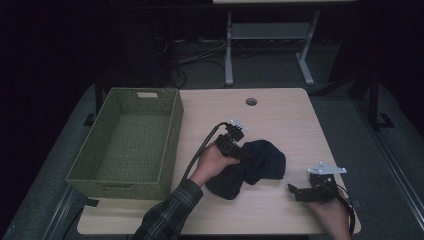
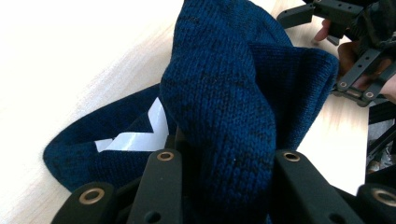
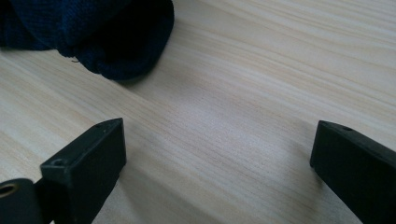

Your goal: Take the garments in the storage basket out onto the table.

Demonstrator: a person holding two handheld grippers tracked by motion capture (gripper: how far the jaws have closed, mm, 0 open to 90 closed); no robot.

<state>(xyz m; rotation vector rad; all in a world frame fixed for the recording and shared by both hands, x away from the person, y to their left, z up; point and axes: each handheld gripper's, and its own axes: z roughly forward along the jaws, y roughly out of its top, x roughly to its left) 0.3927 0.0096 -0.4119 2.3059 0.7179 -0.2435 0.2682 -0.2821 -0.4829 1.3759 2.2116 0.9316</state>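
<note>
L gripper (image 1: 248, 156) clamped on a fold of blue knit hat (image 1: 260, 165), mid desk (image 1: 280, 107), nearer front edge. R gripper (image 1: 291, 190) jaws wide, nothing between, by front right corner. Basket (image 1: 127, 145) at left edge.

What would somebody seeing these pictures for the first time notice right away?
Most likely the dark blue knitted garment bunched in the middle of the light wooden table, with the left tool closed on a fold of it. Next, the empty green woven basket standing at the table's left edge. The right tool rests near the front right corner, jaws wide apart with nothing between them.
</note>
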